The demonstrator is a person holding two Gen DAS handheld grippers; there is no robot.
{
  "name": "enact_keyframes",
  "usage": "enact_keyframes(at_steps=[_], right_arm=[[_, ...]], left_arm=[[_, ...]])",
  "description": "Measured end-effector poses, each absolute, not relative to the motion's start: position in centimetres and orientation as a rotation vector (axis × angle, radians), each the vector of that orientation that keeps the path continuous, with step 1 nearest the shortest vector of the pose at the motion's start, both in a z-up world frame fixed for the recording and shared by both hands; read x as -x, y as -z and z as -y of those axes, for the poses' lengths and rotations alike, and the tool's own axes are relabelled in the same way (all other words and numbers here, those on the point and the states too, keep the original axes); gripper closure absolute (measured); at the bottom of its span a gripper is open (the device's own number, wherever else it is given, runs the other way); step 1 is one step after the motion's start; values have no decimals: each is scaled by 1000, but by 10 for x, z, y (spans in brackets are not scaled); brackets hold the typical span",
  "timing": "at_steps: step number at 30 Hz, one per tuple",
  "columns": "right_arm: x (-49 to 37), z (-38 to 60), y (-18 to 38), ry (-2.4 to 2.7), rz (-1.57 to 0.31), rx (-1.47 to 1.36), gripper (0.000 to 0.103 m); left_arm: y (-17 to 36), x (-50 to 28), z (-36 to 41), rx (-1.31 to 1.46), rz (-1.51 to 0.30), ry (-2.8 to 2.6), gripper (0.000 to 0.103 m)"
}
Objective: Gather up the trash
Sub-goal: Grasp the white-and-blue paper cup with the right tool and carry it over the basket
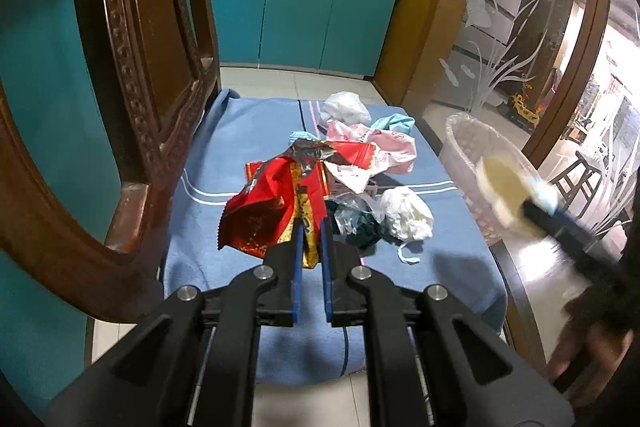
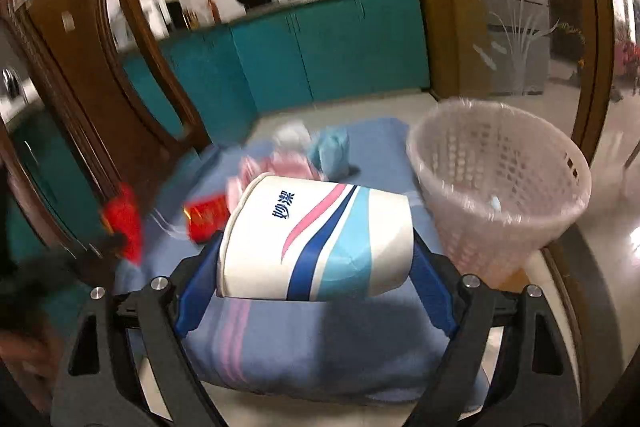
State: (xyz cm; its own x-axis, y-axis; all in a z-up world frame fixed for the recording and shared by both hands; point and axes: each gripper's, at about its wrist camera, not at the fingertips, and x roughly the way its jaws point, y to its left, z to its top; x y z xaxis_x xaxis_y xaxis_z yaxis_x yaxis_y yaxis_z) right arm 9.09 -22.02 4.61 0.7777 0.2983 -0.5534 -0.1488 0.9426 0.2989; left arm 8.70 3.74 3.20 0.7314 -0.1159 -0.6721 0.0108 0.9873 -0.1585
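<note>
In the left wrist view my left gripper (image 1: 311, 227) is shut on a red and gold snack wrapper (image 1: 264, 215), held above a blue cloth (image 1: 240, 147). Behind it lie pink and white plastic bags (image 1: 376, 151), a crumpled white tissue (image 1: 408, 215) and a dark clear bag (image 1: 356, 223). In the right wrist view my right gripper (image 2: 316, 247) is shut on a white paper cup (image 2: 316, 239) with blue and pink stripes, held on its side above the cloth, left of the pink mesh wastebasket (image 2: 504, 187). The cup and basket also show blurred in the left wrist view (image 1: 504, 187).
A carved wooden chair (image 1: 132, 75) stands at the left of the cloth. Teal kitchen cabinets (image 1: 300, 23) are behind, and a frosted glass door (image 1: 512, 27) at the right. The cloth lies on a tiled floor.
</note>
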Motion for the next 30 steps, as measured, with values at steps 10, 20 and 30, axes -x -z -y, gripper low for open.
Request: enact_keyframes(at_steps=[10, 20, 30], right_arm=[[-80, 201, -52, -298, -606, -173, 18], [-87, 201, -50, -290, -633, -172, 18], [-87, 197, -46, -295, -645, -162, 18]], left_arm=[[-29, -87, -23, 133, -756, 98, 93], [-28, -87, -22, 125, -767, 89, 90], [-27, -87, -22, 123, -773, 87, 90]])
